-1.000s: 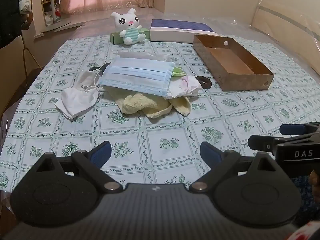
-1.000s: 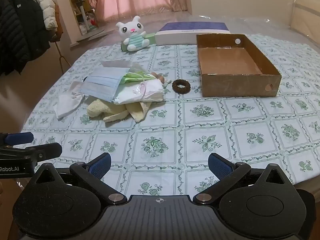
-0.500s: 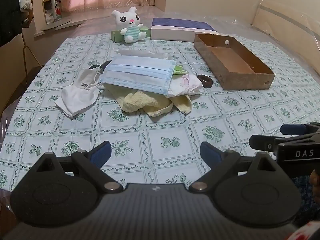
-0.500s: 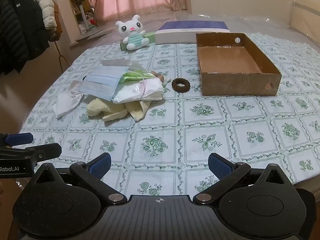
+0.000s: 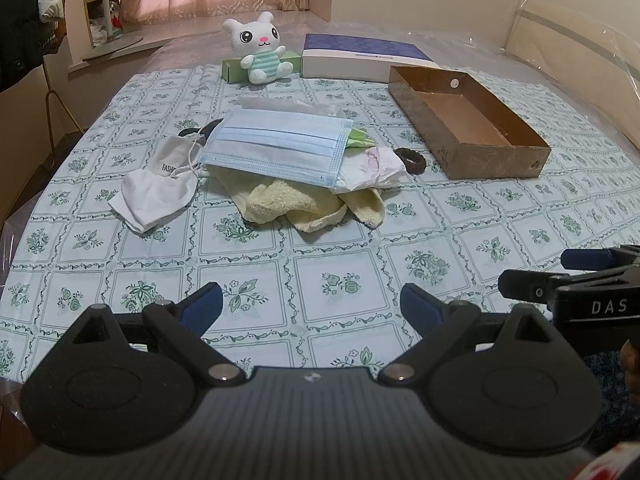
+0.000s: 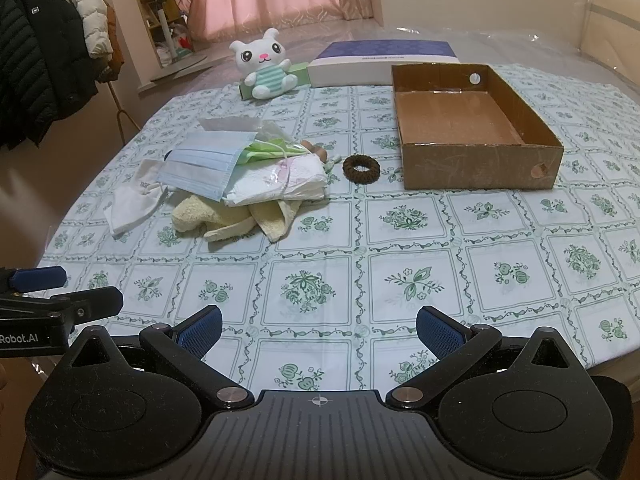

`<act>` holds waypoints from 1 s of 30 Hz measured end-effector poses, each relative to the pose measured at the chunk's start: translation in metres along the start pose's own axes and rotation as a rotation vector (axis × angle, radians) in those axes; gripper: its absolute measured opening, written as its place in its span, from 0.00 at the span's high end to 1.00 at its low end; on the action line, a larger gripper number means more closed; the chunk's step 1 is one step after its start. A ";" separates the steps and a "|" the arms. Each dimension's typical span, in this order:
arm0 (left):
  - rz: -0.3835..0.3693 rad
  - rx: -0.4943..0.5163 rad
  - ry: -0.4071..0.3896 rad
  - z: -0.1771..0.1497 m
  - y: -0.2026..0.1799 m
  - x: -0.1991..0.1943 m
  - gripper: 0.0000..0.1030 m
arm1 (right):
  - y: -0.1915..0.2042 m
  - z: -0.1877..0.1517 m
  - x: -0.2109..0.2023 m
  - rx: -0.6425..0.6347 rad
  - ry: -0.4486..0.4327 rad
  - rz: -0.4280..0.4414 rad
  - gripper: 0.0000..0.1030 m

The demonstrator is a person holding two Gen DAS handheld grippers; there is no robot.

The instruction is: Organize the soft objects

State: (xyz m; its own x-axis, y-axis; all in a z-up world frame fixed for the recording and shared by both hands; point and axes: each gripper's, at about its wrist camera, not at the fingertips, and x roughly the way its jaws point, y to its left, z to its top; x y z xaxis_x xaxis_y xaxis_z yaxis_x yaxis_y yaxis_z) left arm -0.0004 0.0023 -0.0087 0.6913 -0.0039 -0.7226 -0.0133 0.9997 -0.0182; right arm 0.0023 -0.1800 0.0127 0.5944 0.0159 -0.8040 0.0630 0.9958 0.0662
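Above the near tablecloth (image 5: 280, 280), left hand-held gripper (image 5: 310, 308) and right hand-held gripper (image 6: 318, 330) both spread wide, empty.

The floral tablecloth (image 6: 400, 280) carries a soft pile (image 6: 240, 184), scrunchie (image 6: 361, 168), cardboard box (image 6: 476, 172) and plush (image 6: 266, 68).

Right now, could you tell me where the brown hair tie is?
In the right wrist view the brown hair tie lies flat on the tablecloth, between the pile's white packet on its left and the cardboard box on its right.
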 end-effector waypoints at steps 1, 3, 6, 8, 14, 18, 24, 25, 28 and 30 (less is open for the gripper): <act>0.001 -0.001 0.001 0.001 0.000 0.000 0.08 | 0.000 0.000 0.000 0.000 0.000 0.001 0.00; 0.001 0.000 0.001 0.000 0.000 0.000 0.08 | 0.001 -0.001 0.000 -0.001 0.001 -0.001 0.00; 0.000 -0.001 0.002 0.001 0.000 0.000 0.08 | 0.001 -0.001 0.000 -0.001 0.001 0.001 0.00; 0.000 -0.001 0.003 0.001 0.000 0.000 0.08 | 0.001 -0.001 0.001 -0.001 0.002 0.000 0.00; 0.000 -0.001 0.003 0.001 0.000 0.000 0.08 | 0.001 -0.001 0.001 -0.001 0.002 0.001 0.00; -0.001 -0.001 0.003 0.000 0.000 0.000 0.08 | 0.002 -0.001 0.001 -0.001 0.002 0.000 0.00; -0.001 -0.001 0.005 0.001 0.001 0.001 0.08 | 0.001 -0.001 0.002 -0.001 0.003 0.000 0.00; -0.001 -0.003 0.005 -0.001 0.002 0.004 0.08 | 0.001 -0.001 0.001 -0.001 0.004 0.000 0.00; -0.001 -0.003 0.006 -0.001 0.002 0.004 0.08 | 0.000 -0.001 0.001 -0.001 0.004 0.000 0.00; -0.001 -0.003 0.006 -0.002 0.002 0.005 0.08 | 0.000 -0.001 0.001 -0.001 0.004 0.000 0.00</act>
State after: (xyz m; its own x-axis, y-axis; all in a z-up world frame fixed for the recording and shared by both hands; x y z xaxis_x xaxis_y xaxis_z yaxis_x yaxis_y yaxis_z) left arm 0.0017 0.0043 -0.0138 0.6868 -0.0055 -0.7268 -0.0146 0.9997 -0.0214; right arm 0.0022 -0.1797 0.0118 0.5910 0.0160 -0.8065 0.0626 0.9959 0.0657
